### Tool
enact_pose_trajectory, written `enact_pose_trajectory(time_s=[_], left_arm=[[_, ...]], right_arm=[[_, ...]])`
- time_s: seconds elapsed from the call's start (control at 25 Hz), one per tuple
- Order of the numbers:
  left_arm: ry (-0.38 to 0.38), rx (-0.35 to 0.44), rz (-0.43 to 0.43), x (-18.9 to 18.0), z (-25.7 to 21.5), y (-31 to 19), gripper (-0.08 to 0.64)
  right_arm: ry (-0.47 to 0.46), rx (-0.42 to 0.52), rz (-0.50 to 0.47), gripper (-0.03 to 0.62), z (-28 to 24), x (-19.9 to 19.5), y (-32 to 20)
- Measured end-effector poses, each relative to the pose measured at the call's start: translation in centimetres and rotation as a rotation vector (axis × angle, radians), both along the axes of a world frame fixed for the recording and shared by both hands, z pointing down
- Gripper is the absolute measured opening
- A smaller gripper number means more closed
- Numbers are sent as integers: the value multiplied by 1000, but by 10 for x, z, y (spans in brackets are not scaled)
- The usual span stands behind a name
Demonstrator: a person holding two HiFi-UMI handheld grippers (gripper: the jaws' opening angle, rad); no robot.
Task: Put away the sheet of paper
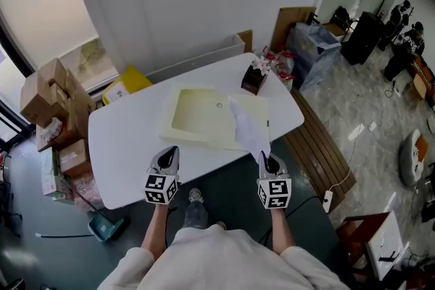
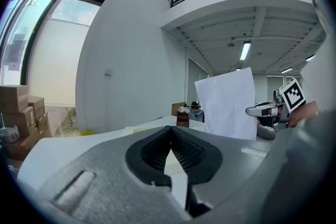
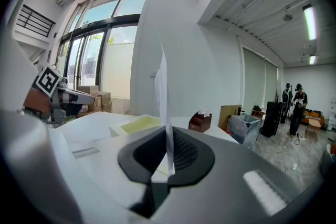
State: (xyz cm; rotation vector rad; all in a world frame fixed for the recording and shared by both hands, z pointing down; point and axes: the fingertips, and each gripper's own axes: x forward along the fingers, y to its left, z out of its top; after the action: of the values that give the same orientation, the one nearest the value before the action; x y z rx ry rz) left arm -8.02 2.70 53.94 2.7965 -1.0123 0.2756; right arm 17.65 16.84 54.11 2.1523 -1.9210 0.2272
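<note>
A white sheet of paper (image 1: 247, 127) stands upright over the near right part of the white table (image 1: 129, 139). My right gripper (image 1: 270, 164) is shut on its lower edge. The right gripper view shows the sheet (image 3: 163, 86) edge-on, pinched between that gripper's pads (image 3: 168, 132). A shallow pale-yellow open case (image 1: 197, 115) lies in the middle of the table, just beyond and left of the sheet. My left gripper (image 1: 168, 159) hovers at the near table edge with its jaws together and nothing in them (image 2: 170, 131). From there the sheet (image 2: 228, 105) shows broadside.
A brown tissue box (image 1: 255, 78) stands at the table's far right corner. A wooden bench (image 1: 319, 149) runs along the right side. Cardboard boxes (image 1: 54, 105) pile up at the left, beside a yellow bin (image 1: 128, 83). People stand far off at the right (image 1: 404, 30).
</note>
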Motion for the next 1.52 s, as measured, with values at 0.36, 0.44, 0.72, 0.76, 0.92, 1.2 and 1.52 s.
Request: enact_pose_trajectory(time_s=[0.36,0.44,0.72,0.76,0.92,1.2,1.52], left_arm=[[13,9,9,14,-7,-86,2],[20,4,14,13,-9,-104,2],[38,-26,22,10,-3,-162,2],[41,-28,21,8,-2,-171,2],[55,-42,12,2,4,-204,2],[64,-65,17,-6,20,-238,2],[64,-83,0,-5,29,-248,2]], right_arm=[[16,-10,27,2,-5,12,-78],[19,-13,31,2,-7,11,-95],[35,-15,43,2,-17,7,-157],[37,-13,46,2,-18,6,-166],[45,-8,55,2,-21,5,-197],[50,-14,64,2,-21,-6,-228],[43,-47,34,2,-9,-8,-236]])
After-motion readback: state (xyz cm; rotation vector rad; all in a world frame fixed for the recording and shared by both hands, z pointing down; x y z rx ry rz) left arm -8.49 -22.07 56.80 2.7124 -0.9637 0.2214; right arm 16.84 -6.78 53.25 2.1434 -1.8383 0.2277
